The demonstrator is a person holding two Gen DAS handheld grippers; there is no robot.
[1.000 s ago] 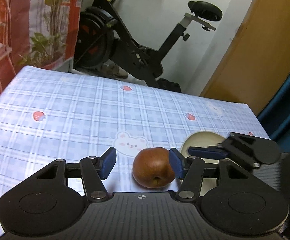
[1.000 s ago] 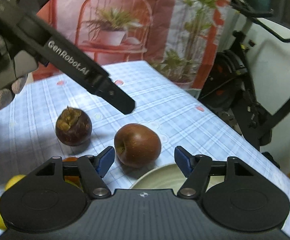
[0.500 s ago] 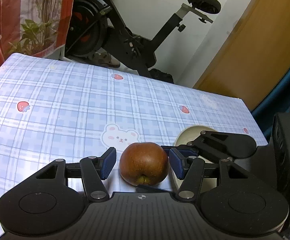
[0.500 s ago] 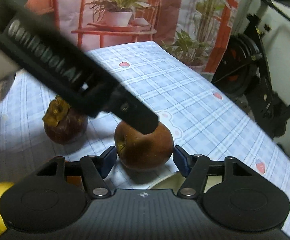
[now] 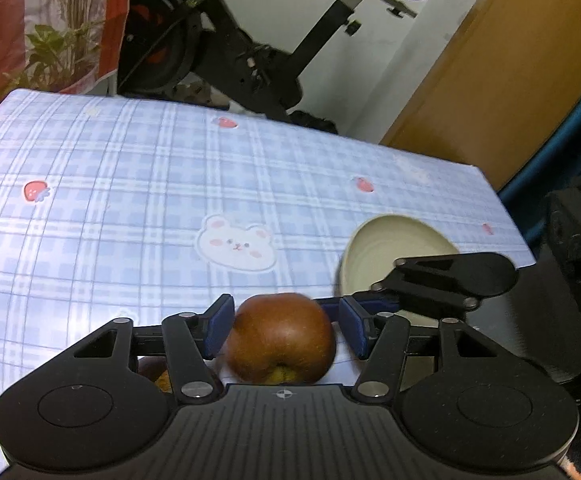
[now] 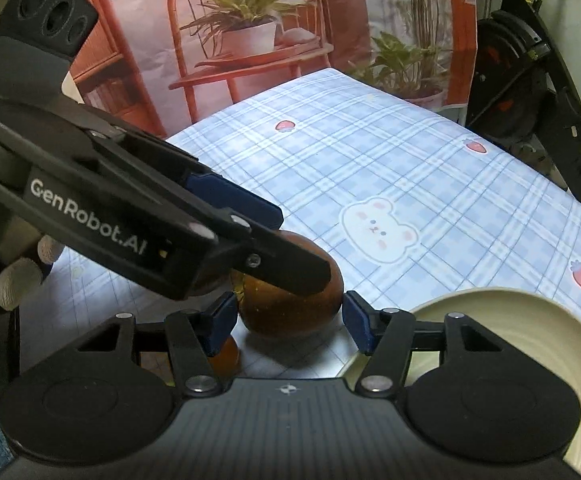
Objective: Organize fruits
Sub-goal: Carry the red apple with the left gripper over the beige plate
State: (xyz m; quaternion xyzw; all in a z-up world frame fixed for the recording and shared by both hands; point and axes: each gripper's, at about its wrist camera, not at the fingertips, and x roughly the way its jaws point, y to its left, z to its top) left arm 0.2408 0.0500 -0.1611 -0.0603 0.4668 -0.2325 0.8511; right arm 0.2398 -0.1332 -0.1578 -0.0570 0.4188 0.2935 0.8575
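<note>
A reddish-brown apple (image 5: 282,338) sits between the fingers of my left gripper (image 5: 286,322), which stand close around it with small gaps on both sides. In the right wrist view the same apple (image 6: 302,312) lies just ahead of my open right gripper (image 6: 290,318), partly hidden under the left gripper's fingers (image 6: 226,216). A cream bowl (image 5: 394,248) stands on the table to the right of the apple and shows at the right in the right wrist view (image 6: 530,344). A small orange fruit (image 6: 226,354) lies under my right gripper's left finger.
The table wears a blue checked cloth (image 5: 130,200) with bear and strawberry prints. An exercise bike (image 5: 250,40) stands behind the far edge. A brown fruit (image 5: 154,372) shows under my left gripper. The right gripper's body (image 5: 450,280) reaches over the bowl.
My left gripper has moved forward so the apple sits deeper between its fingers. My right gripper has shifted right; the bowl shows larger and the mangosteen is hidden behind the left gripper.
</note>
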